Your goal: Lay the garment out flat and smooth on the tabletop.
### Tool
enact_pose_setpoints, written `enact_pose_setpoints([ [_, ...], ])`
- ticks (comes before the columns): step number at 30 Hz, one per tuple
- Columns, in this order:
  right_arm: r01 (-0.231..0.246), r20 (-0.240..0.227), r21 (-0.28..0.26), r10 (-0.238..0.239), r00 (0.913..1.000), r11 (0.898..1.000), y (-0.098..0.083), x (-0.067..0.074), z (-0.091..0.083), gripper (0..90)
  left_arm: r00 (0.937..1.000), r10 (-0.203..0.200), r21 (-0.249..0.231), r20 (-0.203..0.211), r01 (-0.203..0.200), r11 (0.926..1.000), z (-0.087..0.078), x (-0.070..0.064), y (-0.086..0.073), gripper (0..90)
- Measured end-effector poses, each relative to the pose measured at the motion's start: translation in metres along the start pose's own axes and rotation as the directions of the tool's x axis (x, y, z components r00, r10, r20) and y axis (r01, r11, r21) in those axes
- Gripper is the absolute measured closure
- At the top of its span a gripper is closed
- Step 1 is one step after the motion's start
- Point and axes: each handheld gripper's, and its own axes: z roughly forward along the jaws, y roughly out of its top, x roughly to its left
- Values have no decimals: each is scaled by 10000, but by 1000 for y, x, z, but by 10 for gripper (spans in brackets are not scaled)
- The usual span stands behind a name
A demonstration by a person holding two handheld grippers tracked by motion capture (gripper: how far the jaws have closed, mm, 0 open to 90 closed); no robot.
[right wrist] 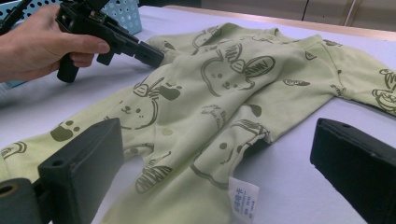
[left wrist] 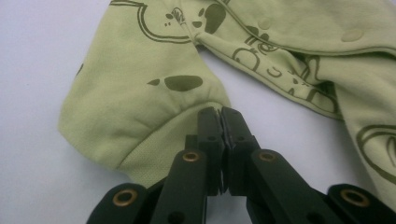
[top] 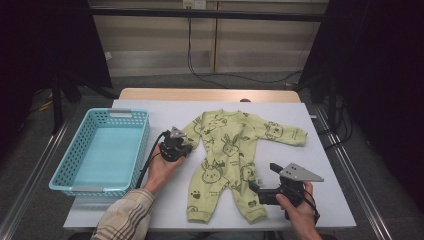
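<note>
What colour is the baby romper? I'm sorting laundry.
Light green baby romper with dark animal prints; high view.

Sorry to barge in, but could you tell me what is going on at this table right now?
A person is working on a light green baby romper spread flat on the white table. The left hand-held gripper has shut on the edge of one sleeve cuff. The right hand-held gripper waits open beside a leg. A blue basket stands at the left.

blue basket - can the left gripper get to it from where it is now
Probably yes. The blue basket sits open-topped just left of the left gripper, with bare table between, though the gripper is shut on the romper's sleeve cuff.
</note>
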Motion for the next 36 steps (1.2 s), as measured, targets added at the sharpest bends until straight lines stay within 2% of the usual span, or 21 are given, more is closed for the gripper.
enact_pose_setpoints([
  [1,-59,-13,12,59,10000,10000,0,0,0,26,10000,-54,-137,-45,53,9999,-1,-2,1,879],
  [3,-111,37,2,111,9999,9999,0,0,1,26,9998,184,-21,-12,-184,9998,-7,-1,4,879],
  [5,-133,-3,-2,133,9999,9999,0,0,1,26,9999,12,-435,143,-6,9991,-11,-1,10,879],
  [6,-82,9,-14,82,10000,10000,0,0,1,26,9997,242,-301,0,-242,9993,-16,0,13,879],
  [8,-49,-40,-48,49,10000,10000,1,1,1,26,9998,191,-517,-35,-193,9985,-22,1,20,879],
  [10,-118,-64,2,118,9999,9999,0,1,1,25,9999,-78,-660,137,87,9978,-29,7,26,879],
  [15,-57,-64,-87,56,10000,9999,1,0,0,25,9988,-450,-1231,-174,426,9915,-43,18,41,879],
  [16,-53,-68,-96,52,10000,9999,1,1,0,25,9975,-680,-1447,-175,648,9874,-45,19,43,879],
  [17,-39,-43,-112,39,10000,9999,1,1,0,25,9973,-717,-1556,-129,688,9854,-47,21,45,879],
  [18,-101,-47,-137,101,9999,9999,1,1,-1,25,9938,-1112,-1923,-79,1077,9754,-47,20,46,879],
  [19,-107,-47,-154,107,9999,9998,1,1,-1,25,9970,-745,-1698,-215,698,9830,-52,24,48,879],
  [20,-124,-66,-167,123,9999,9998,1,1,0,25,9916,-1283,-2091,-161,1222,9702,-52,25,49,879],
  [21,-145,-87,-172,143,9999,9997,1,0,0,25,9934,-1142,-1733,-138,1101,9787,-56,30,50,879],
  [22,-149,-73,-159,148,9999,9998,1,1,0,24,9919,-1245,-1991,-240,1173,9729,-57,33,51,879],
  [23,-138,-28,-144,138,9999,9998,1,1,0,24,9878,-1536,-2250,-240,1444,9636,-57,34,52,879],
  [25,-110,-40,-155,109,9999,9998,1,1,0,24,9818,-1873,-2371,-308,1748,9556,-58,38,55,879],
  [29,-126,-79,-137,125,9999,9998,1,1,0,24,9760,-2141,-2739,-402,1953,9417,-61,43,61,878],
  [30,-122,-70,-135,121,9999,9998,1,1,0,24,9757,-2138,-2652,-476,1940,9445,-61,43,62,878],
  [31,-117,-23,-136,117,9999,9998,1,1,0,24,9747,-2106,-2752,-745,1829,9438,-61,46,63,878],
  [32,-96,-33,-147,95,9999,9998,1,1,0,24,9714,-2226,-2846,-830,1909,9395,-61,48,63,878],
  [36,-120,-97,-163,118,9999,9998,1,1,-1,24,9626,-2492,-2715,-1066,2129,9386,-57,57,62,877],
])
